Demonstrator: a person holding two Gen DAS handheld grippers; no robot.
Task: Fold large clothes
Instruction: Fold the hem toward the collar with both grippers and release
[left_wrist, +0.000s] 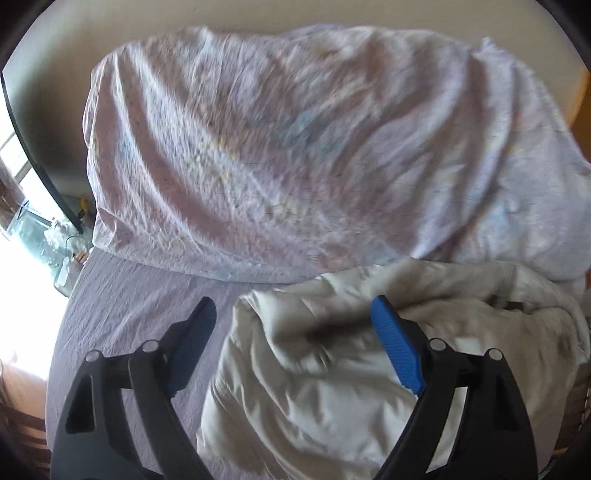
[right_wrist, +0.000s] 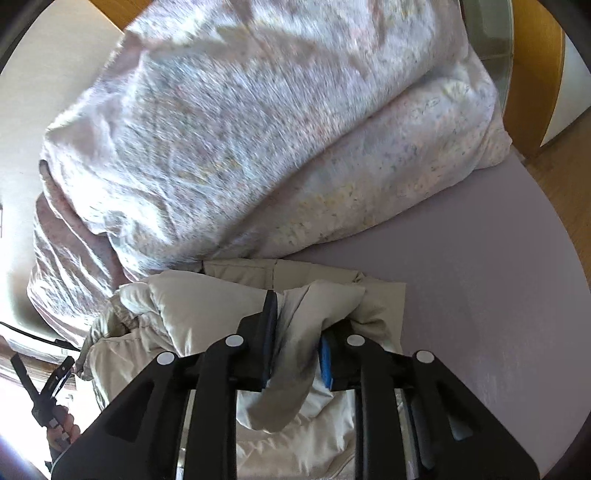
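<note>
On the lilac sheet (right_wrist: 480, 277), beige jacket (right_wrist: 207, 306) crumpled, no clear long axis

A pale beige padded jacket (left_wrist: 317, 369) lies bunched and creased on the bed. In the left wrist view it spreads under and between the wide-apart jaws, touching neither. In the right wrist view a fold (right_wrist: 295, 332) of it rises between the narrow jaws.
</note>
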